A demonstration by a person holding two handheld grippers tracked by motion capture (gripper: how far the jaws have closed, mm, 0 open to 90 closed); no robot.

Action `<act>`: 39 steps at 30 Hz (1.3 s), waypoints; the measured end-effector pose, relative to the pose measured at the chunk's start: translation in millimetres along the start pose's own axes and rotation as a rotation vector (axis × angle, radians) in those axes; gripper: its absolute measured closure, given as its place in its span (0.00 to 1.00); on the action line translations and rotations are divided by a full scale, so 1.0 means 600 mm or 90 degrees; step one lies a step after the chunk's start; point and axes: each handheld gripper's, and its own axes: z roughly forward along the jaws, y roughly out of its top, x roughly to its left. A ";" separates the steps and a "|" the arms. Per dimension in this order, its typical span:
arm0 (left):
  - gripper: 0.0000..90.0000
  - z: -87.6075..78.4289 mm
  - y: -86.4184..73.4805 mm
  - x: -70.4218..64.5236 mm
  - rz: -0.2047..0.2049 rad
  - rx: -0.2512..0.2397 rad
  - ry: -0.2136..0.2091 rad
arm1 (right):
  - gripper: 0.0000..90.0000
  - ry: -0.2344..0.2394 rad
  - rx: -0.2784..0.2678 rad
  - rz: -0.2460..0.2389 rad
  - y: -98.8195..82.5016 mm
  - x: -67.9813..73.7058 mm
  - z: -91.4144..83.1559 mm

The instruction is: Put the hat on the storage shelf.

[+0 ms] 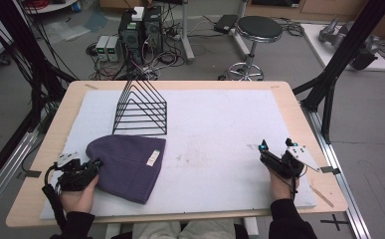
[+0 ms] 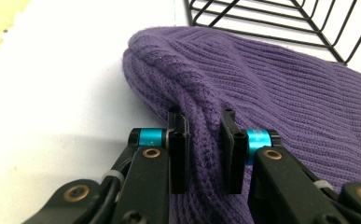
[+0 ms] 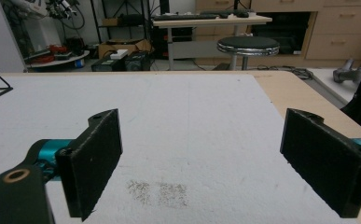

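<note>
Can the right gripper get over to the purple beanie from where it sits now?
Probably yes: bare white mat lies between the open right gripper and the purple beanie, already pinched by the left gripper.

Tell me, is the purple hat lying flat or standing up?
Lying flat: the purple hat spreads on the white mat, with one edge fold pinched in the left gripper.

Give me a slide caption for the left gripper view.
Left gripper fingers pinch a fold of the purple ribbed knit beanie lying on the white mat.
</note>
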 end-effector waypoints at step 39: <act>0.85 -0.040 0.044 -0.071 0.226 -0.171 -0.063 | 0.13 -0.001 0.006 0.013 -0.001 -0.009 -0.009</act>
